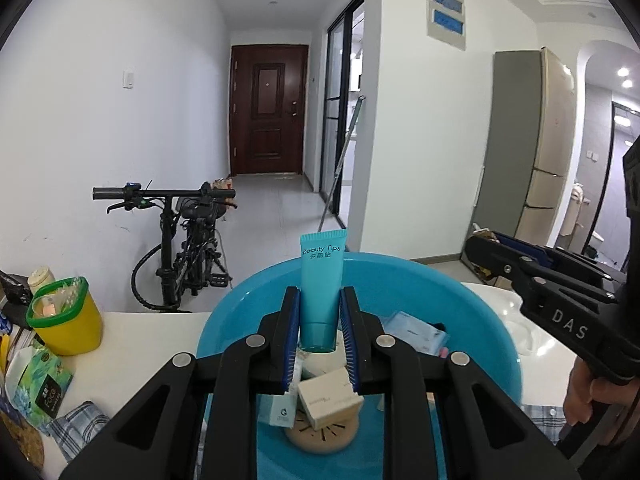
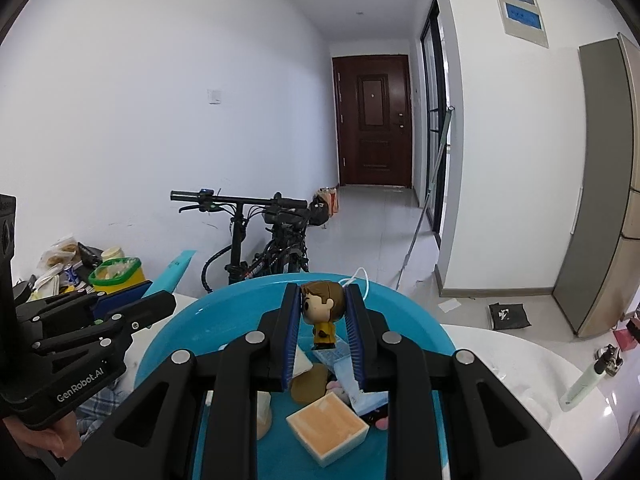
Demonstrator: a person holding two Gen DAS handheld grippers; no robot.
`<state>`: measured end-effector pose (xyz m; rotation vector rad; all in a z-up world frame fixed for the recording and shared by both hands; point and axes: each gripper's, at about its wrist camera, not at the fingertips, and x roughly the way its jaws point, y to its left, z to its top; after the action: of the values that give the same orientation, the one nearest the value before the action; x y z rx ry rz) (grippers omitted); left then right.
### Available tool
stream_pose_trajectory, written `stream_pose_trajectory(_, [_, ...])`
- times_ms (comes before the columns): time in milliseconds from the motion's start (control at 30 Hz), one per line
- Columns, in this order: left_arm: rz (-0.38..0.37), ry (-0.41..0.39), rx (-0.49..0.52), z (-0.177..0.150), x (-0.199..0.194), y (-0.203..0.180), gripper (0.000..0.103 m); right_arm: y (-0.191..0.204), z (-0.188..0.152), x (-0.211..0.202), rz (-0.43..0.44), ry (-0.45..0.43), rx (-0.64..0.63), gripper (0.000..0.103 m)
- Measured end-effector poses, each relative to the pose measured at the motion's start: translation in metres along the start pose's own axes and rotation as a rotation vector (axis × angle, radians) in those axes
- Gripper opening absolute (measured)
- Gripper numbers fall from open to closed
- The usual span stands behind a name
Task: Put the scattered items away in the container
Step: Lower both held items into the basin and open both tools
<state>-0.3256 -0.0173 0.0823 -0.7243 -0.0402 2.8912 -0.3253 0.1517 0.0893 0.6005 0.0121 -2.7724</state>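
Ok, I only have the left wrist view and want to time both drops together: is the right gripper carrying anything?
Observer: Yes. The right gripper is shut on a small toy figure with brown hair and a yellow coat, gripped by the head.
Operator: Is it over the basin?
Observer: Yes, the figure hangs upright above the blue basin, over the things already lying inside.
Operator: Anything left on the table on that side?
Observer: A pale green pen-like stick lies on the white table, to the right of the basin.
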Motion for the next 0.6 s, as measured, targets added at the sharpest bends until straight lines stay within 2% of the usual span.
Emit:
stream_pose_trajectory(200, [-0.019, 0.076, 0.018, 0.007, 0.026, -0.004, 0.022, -0.007, 0.01, 0.024, 0.024, 0.076, 0.015, 0.021])
stream_pose_trajectory(367, [-0.027, 0.184, 0.015, 0.016, 0.048, -0.004, 0.022, -0.011, 0.021, 0.031, 0.011, 0.119, -0.018, 0.021])
stream_pose_trajectory(600, [-0.024, 0.348, -0.011, 0.03, 0.077, 0.002, 0.022, -0.019, 0.032, 0.053, 0.076, 0.268, -0.021, 0.021])
